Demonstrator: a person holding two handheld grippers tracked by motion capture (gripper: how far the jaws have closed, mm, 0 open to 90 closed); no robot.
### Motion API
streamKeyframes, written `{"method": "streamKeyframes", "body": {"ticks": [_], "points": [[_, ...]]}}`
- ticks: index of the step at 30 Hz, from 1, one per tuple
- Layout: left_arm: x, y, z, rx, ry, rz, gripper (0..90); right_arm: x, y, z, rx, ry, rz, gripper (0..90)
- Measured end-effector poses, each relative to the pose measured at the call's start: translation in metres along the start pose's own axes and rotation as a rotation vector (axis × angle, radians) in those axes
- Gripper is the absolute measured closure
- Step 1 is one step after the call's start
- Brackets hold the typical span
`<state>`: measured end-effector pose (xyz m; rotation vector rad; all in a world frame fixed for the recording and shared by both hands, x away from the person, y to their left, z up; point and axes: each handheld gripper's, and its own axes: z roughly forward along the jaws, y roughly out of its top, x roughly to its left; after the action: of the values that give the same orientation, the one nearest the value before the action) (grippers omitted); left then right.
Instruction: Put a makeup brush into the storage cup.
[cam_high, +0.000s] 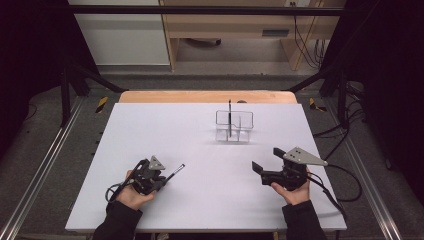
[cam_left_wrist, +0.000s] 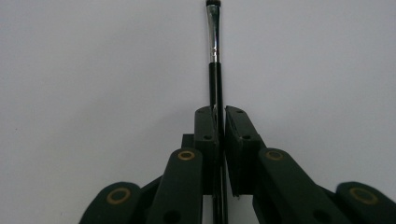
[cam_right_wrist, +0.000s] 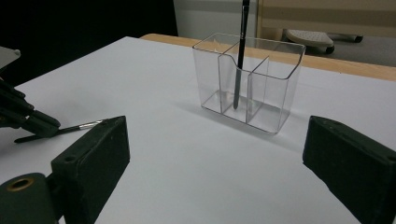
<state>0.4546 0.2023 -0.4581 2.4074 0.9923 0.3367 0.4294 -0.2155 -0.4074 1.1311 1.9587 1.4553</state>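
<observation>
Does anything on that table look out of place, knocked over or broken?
Nothing stands out. The clear holder stands upright near the far side of the table, with one brush leaning in a compartment. The left tongs are shut on a second brush, and the right tongs are open. No spill or damage shows.

A white table top (cam_high: 150, 130) fills the middle of the frame, a wooden edge (cam_high: 207, 96) showing along its far side. Grey floor (cam_high: 45, 150) surrounds it, crossed by metal rails (cam_high: 37, 175) at left and right. Pale wooden furniture (cam_high: 240, 25) stands at upper centre; dark curtains (cam_high: 30, 45) close both sides.
</observation>
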Motion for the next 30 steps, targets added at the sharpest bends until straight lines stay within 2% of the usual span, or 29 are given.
{"method": "streamKeyframes", "body": {"ticks": [3,7,13,18,23,26,30], "points": [[0.001,0.000,-0.001,-0.012,-0.014,-0.012,81.4,0.000,0.000,0.000,0.001,0.001,0.000,7.9],[0.002,0.001,-0.004,-0.033,-0.017,-0.032,72.7,0.000,0.000,-0.001,-0.002,-0.001,0.002,7.9],[0.001,0.005,-0.008,-0.045,-0.015,-0.029,58.9,-0.001,0.000,0.000,0.001,-0.003,-0.001,7.9],[-0.001,0.011,-0.014,-0.070,-0.006,-0.034,51.5,-0.001,0.000,0.000,0.001,-0.005,0.000,7.9],[-0.003,0.022,-0.014,-0.054,0.001,-0.010,45.6,-0.001,0.001,-0.002,0.001,-0.013,0.000,7.8],[-0.003,0.028,-0.013,-0.046,0.020,0.004,44.1,-0.002,0.002,-0.003,-0.007,-0.012,0.002,7.6],[-0.002,0.034,-0.011,-0.022,0.013,0.008,42.2,-0.003,0.002,-0.003,-0.005,-0.014,0.003,7.5]]}}
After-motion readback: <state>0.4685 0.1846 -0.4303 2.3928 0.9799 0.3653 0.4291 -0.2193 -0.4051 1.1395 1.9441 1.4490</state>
